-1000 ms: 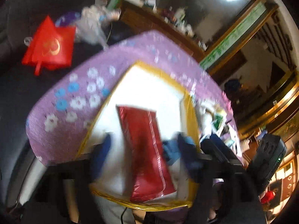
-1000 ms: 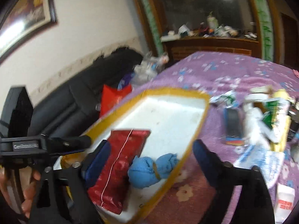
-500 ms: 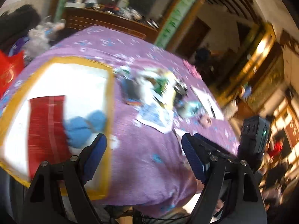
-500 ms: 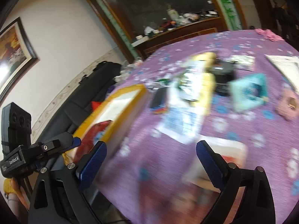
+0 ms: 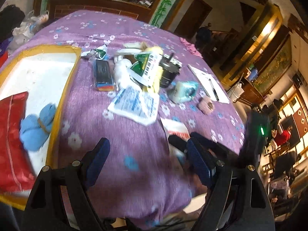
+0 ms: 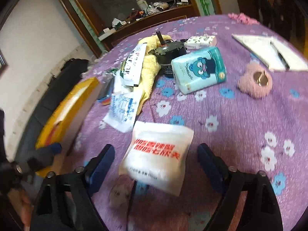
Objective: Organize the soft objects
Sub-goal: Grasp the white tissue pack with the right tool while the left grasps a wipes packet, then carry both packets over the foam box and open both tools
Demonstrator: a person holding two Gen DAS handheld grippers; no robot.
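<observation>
A yellow-rimmed white tray [image 5: 57,104] at the table's left holds a red packet [image 5: 11,142] and a blue sock bundle [image 5: 36,127]. My left gripper [image 5: 148,154] is open and empty over bare purple cloth right of the tray. My right gripper [image 6: 156,159] is open, its jaws on either side of a white packet with red print [image 6: 157,154], not touching it. Further off lie a teal tissue pack [image 6: 200,69], a pink fluffy item [image 6: 256,82], a yellow cloth [image 6: 148,65] and a white-blue pouch [image 6: 123,109].
A black motor [image 6: 167,57], a black flat box [image 5: 103,73], a small tissue pack [image 6: 200,40] and white papers with a pen [image 6: 269,52] lie on the round purple table [image 6: 231,134]. A dark sofa [image 6: 63,73] stands behind the tray.
Both grippers swung right, away from the tray. The right one has come down around the white red-printed packet. The red packet and blue bundle stay in the tray.
</observation>
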